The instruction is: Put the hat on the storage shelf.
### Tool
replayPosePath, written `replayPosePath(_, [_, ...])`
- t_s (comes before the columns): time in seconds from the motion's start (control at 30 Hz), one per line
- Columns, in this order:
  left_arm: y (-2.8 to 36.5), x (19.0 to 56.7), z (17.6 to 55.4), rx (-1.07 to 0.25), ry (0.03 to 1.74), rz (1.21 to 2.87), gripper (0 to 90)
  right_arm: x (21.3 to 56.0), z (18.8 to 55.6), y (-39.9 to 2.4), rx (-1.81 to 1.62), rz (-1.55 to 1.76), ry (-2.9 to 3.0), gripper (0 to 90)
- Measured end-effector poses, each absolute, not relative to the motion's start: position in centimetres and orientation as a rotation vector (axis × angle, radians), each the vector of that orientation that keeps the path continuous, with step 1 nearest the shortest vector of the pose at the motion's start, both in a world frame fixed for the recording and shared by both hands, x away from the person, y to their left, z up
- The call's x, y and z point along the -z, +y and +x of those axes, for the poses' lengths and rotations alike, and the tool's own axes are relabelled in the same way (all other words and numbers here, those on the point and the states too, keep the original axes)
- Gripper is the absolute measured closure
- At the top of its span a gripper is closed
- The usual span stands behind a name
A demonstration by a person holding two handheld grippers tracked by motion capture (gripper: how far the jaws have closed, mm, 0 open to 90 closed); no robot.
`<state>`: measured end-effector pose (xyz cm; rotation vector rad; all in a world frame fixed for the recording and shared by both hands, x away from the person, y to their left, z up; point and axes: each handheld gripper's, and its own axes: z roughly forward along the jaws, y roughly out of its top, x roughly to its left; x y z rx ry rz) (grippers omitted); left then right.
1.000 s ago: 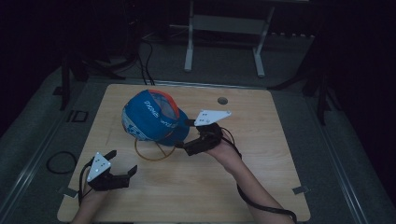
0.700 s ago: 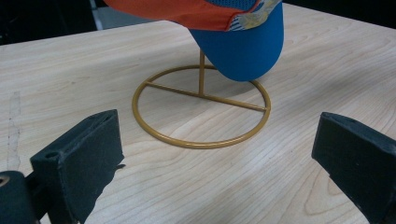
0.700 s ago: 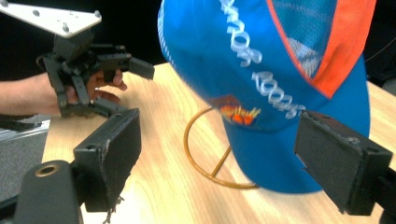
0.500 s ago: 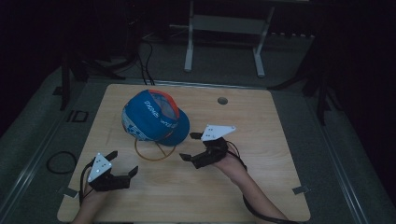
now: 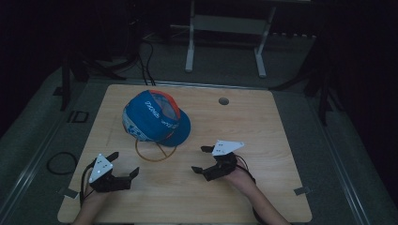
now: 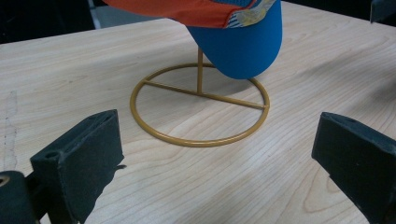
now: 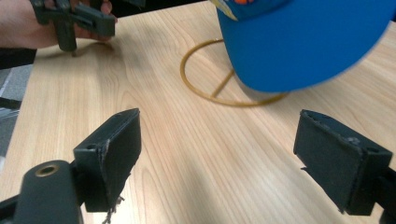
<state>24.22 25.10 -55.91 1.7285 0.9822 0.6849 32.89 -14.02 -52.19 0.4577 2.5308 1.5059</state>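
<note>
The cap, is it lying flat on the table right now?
No, the cap sits raised on a gold wire stand, whose upright post lifts it clear of the wooden table.

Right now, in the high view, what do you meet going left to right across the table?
Left gripper → gold wire hat stand carrying the blue and orange cap → right gripper → small round hole in the tabletop.
</note>
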Motion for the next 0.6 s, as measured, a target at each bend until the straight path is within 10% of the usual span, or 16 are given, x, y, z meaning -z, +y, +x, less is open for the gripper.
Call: replayPosePath(0.6, [25.0,56.2,24.3,-0.693,0.996,1.757,2.2,55.2,32.1,-19.7,-1.471,0.616,2.533,15.0])
